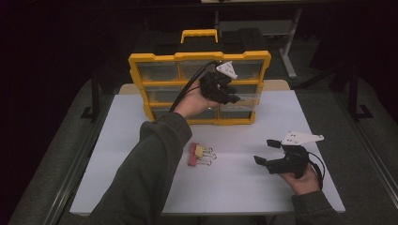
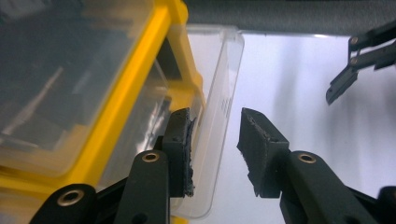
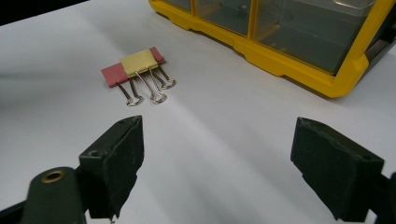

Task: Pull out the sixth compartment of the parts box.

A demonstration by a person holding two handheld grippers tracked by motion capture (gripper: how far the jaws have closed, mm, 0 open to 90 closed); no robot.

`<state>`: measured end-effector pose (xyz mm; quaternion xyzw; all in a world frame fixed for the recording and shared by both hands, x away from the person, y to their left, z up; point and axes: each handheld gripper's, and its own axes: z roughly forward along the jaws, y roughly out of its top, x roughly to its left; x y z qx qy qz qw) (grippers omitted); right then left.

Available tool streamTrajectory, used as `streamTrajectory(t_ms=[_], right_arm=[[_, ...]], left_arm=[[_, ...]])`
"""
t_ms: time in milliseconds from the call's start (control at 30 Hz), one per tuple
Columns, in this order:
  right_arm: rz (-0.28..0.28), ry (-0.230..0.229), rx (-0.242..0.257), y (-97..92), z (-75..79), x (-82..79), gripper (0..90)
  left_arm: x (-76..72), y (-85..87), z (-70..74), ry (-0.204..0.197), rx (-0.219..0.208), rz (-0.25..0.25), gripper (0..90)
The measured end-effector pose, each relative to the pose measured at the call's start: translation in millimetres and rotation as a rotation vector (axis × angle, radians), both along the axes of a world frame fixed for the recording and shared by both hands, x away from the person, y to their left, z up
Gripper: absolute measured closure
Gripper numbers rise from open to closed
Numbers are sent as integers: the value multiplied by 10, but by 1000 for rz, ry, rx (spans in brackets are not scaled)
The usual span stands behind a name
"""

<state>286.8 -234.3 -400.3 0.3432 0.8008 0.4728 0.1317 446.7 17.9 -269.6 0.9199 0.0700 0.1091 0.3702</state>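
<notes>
White table (image 1: 141, 122) held a yellow organizer (image 1: 199, 86); my left tongs (image 1: 233, 95) stood loosened around its pulled-out clear drawer (image 2: 217, 116), one pad touching. My right tongs (image 1: 265, 151) rested released, well apart from the clips (image 3: 137, 74).

Bare table (image 1: 244, 183) beside binder clips (image 1: 201, 154)

I see both arms in dark olive-green sleeves. The left gripper (image 1: 233, 97) and the right gripper (image 1: 266, 151) are black, each with a pale grey three-cornered plate on top and a black cable. Brass-coloured rivets sit in the arms; the black pads (image 2: 182, 151) look worn and rough.
</notes>
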Motion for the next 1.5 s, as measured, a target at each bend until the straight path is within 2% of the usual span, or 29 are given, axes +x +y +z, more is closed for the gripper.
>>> streamTrajectory(t_ms=[267, 333, 367, 600, 667, 900, 1400, 1433, 1500], right_arm=[[3, -2, -1, 4, 0, -15, 161], [4, -1, 1, -1, 0, -10, 161], [3, 0, 0, 0, -1, -10, 161], [4, 0, -3, 10, -2, -13, 161], [2, -1, -5, 10, -6, -19, 162], [7, -1, -7, 22, -6, -20, 163], [6, 0, -9, 17, -13, -38, 163], [4, -2, -8, 14, -11, -39, 163], [1, 0, -4, 12, -9, -37, 163]], left_arm=[[37, -25, -61, -3, 16, -5, 668], [41, -25, -75, 4, 12, 9, 666], [52, -15, -72, -1, 35, 0, 666], [34, -4, -90, 13, 43, -16, 702], [22, -3, -94, 32, 27, -20, 710], [-54, 22, -93, 45, 28, -69, 730], [-147, 54, -116, 69, -1, -100, 743], [-148, 57, -116, 82, -9, -101, 743], [-161, 59, -116, 82, -19, -114, 748]])
